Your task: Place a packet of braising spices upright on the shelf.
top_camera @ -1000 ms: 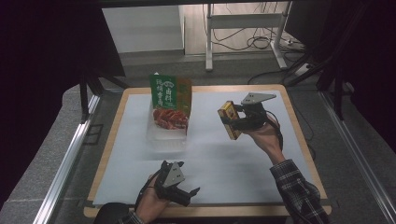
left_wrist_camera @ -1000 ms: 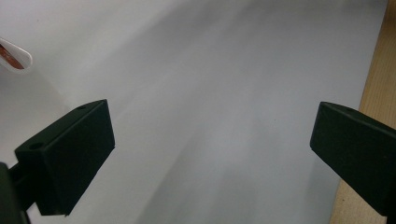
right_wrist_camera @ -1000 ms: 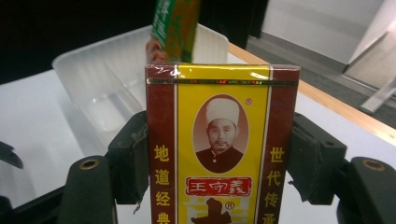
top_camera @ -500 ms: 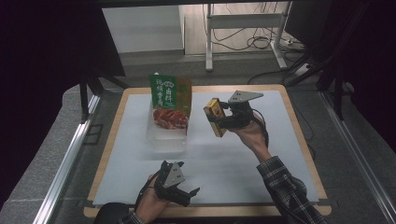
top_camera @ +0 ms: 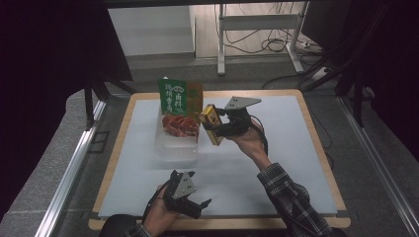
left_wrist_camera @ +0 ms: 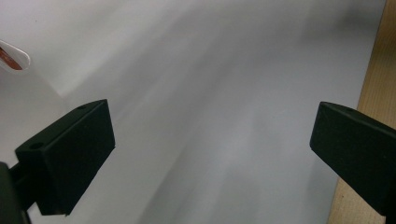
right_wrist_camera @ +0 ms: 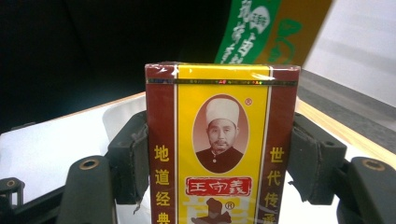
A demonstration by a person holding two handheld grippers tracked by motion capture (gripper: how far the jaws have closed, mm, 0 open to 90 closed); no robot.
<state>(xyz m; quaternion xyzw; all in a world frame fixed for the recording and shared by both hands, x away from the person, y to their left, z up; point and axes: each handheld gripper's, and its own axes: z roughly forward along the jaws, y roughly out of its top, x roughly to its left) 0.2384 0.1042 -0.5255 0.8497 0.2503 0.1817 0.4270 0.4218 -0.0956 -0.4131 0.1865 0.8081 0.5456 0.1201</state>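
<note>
Box carried left toward the tray

The right gripper (top_camera: 216, 129), clamped on a glossy yellow-and-maroon box (right_wrist_camera: 219, 144), now hangs beside the clear plastic tray (top_camera: 170, 148); the left gripper (top_camera: 190, 203) rests spread, empty, on the matte white mat (top_camera: 276, 163).

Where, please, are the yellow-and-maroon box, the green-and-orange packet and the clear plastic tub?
Yellow-and-maroon box (right_wrist_camera: 222, 140): right gripper view, front face.
Green-and-orange packet (top_camera: 173, 96): high view, green front panel.
Clear plastic tub (top_camera: 175, 150): high view, near wall.

Yellow box (right_wrist_camera: 222, 144) reading 王守義, 地道经典, 世代传
</note>
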